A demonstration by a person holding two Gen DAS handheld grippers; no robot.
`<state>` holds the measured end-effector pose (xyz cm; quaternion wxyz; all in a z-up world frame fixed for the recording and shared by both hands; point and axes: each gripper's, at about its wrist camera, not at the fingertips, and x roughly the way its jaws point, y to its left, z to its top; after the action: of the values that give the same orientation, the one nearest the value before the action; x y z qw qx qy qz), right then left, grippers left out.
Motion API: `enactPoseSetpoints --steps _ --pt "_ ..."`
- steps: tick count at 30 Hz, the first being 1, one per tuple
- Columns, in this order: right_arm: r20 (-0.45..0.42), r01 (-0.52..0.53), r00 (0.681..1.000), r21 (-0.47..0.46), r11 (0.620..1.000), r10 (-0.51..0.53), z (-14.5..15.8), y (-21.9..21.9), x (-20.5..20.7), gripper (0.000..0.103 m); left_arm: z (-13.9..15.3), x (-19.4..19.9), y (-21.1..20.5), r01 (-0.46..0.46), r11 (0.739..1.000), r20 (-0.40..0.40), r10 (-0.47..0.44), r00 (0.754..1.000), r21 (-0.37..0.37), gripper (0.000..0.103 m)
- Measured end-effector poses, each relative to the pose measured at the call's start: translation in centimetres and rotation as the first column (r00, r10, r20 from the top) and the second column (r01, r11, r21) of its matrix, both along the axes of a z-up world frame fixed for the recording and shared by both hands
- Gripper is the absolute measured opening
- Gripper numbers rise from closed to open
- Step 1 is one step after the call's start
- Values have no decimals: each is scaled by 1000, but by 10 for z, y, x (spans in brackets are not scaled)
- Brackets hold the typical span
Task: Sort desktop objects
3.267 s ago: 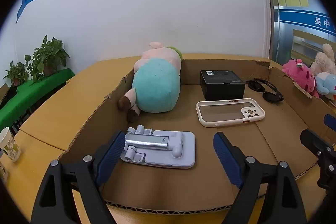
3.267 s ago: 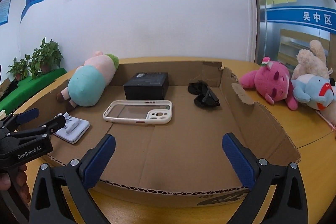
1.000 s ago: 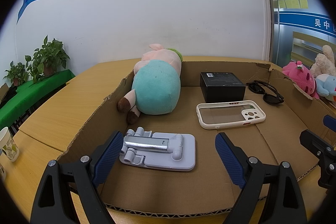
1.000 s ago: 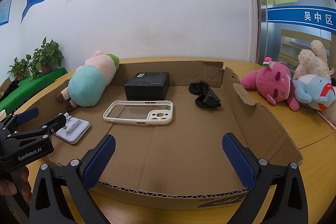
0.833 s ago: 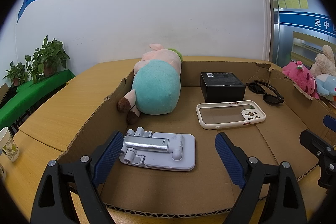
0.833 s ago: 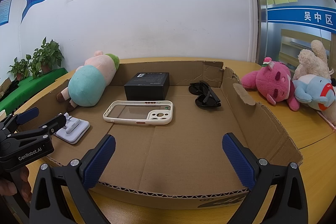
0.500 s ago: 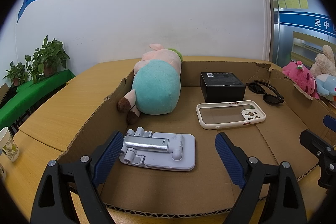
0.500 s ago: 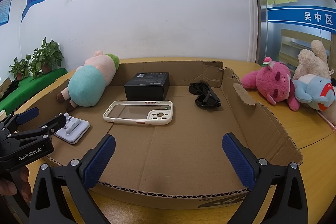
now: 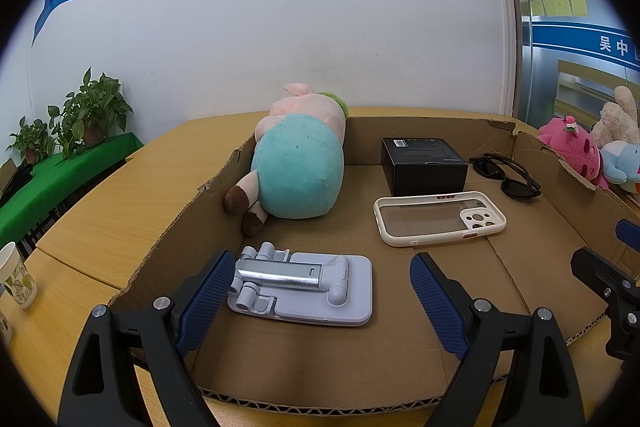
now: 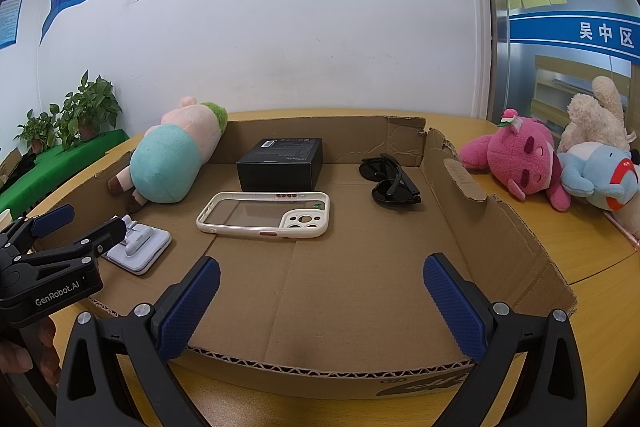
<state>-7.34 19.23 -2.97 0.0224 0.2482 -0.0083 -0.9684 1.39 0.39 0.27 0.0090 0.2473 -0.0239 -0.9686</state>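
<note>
A low cardboard tray [image 9: 552, 251] [image 10: 492, 227] holds a teal-and-pink plush pig [image 9: 300, 163] [image 10: 168, 163], a black box [image 9: 424, 165] [image 10: 280, 163], black sunglasses [image 9: 508, 175] [image 10: 390, 183], a white phone case [image 9: 440, 219] [image 10: 264, 215] and a pale folded phone stand [image 9: 304, 285] [image 10: 138, 247]. My left gripper [image 9: 320, 291] [image 10: 74, 223] is open and empty just in front of the stand. My right gripper [image 10: 320, 291] is open and empty over the tray's near edge.
Pink, cream and blue plush toys [image 10: 560, 163] [image 9: 592, 151] lie on the wooden table [image 10: 592, 259] right of the tray. A paper cup [image 9: 16, 279] stands at the far left. Potted plants [image 9: 68, 123] sit on a green-covered table by the white wall.
Both grippers have drifted slightly since 3.3 s ago. Nothing has visibly moved in the last second.
</note>
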Motion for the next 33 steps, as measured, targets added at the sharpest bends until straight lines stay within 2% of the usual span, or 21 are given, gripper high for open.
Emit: enactPoseSetpoints --steps 33 --pt "0 0 1000 0 1000 0 0 0 0 103 0 0 0 -6 1000 2 6 1000 1 90"
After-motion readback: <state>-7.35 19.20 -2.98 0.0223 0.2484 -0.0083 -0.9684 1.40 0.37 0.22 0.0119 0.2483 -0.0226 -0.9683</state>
